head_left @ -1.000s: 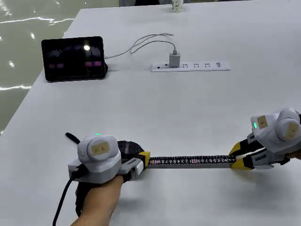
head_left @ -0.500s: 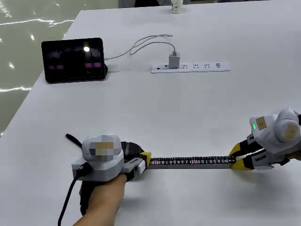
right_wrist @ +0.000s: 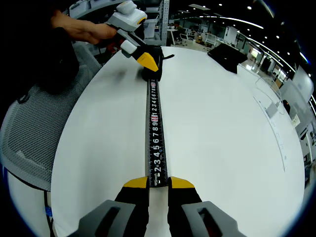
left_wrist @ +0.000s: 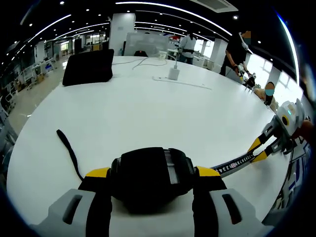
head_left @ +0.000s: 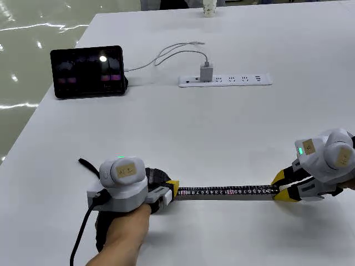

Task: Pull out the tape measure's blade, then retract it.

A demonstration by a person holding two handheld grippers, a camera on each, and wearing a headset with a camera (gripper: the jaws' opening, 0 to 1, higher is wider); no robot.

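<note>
Your right claw (right_wrist: 159,182): yellow-tipped jaws nearly closed, pinching the end of the black, white-numbered steel blade (right_wrist: 156,128). The blade runs straight ahead of that claw, flat along the white table (right_wrist: 222,148), to the round black tape measure case (left_wrist: 152,180). Your left claw (left_wrist: 152,172) is clamped across that case, its jaws spread to the case's width.

Judgement: the blade is partly out. Draw the right claw back along the blade's own line, low and level. Brace the case so it cannot slide. A slipped tip would likely snap back.

Far beyond both claws, at the table's edge, stands a pale cup (head_left: 209,6); I cannot tell its contents.
</note>
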